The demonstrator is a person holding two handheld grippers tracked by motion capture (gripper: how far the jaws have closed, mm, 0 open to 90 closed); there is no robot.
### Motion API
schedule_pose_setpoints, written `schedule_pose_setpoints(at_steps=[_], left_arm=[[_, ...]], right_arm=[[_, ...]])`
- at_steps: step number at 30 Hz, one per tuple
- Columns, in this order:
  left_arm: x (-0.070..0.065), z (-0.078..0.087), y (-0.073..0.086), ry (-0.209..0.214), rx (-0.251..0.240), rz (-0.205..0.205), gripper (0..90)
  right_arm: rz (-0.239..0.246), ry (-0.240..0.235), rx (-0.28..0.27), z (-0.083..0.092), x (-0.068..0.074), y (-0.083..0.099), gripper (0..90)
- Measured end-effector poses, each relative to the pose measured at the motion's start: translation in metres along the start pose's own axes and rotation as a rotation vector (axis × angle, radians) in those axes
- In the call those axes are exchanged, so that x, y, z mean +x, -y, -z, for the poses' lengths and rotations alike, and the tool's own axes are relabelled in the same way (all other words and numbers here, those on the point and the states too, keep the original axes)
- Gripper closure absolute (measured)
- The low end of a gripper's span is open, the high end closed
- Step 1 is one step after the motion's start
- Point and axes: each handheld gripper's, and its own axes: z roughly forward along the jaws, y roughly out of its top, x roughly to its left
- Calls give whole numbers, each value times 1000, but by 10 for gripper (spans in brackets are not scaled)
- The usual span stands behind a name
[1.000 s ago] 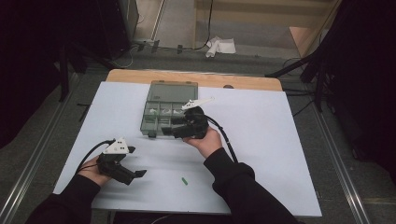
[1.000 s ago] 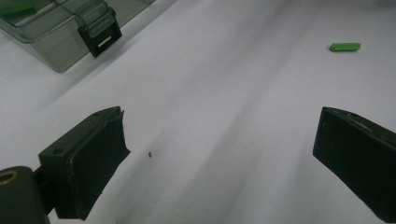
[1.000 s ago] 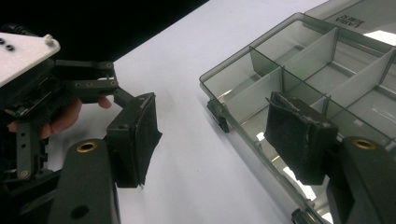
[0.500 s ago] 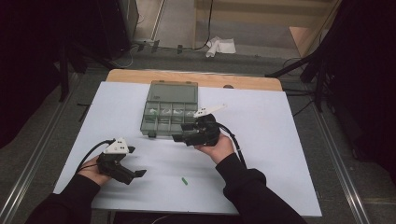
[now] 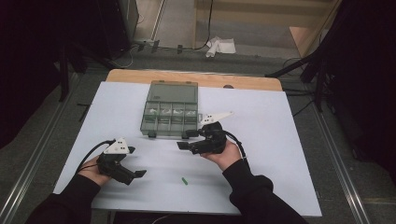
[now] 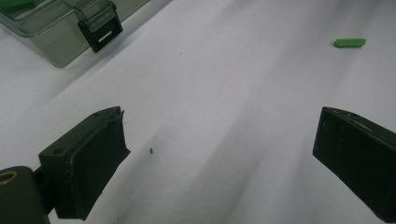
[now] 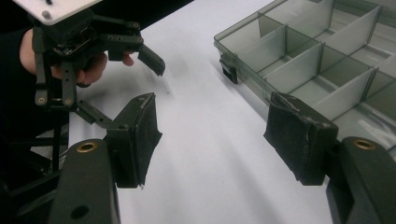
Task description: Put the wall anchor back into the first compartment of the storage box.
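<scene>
Both tongs stand wide with nothing between their jaws. My right tongs (image 5: 184,140) hover just off the near edge of the compartment box (image 5: 170,109), pointing leftward across the white counter (image 5: 280,140); the right gripper view shows the box's open, divided compartments (image 7: 322,70) beside the right jaw. My left tongs (image 5: 135,162) sit low near the counter's left front. Between my hands, a small green piece (image 5: 184,180) lies on the counter, well apart from both.

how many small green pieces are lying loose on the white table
1. A small green piece lies on the white table, near its front edge, between the two hands and well in front of the clear box. More may sit hidden inside the box.
</scene>
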Motion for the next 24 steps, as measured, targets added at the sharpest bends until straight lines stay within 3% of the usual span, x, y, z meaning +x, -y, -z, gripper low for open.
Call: schedule_pose_setpoints(at_steps=[19,24], left_arm=[[-2,0,0,-2,-1,-4,19],[-2,1,0,-5,-3,-5,19]], right_arm=[[28,-15,42,1,12,28,341],[14,-10,49,1,13,35,342]])
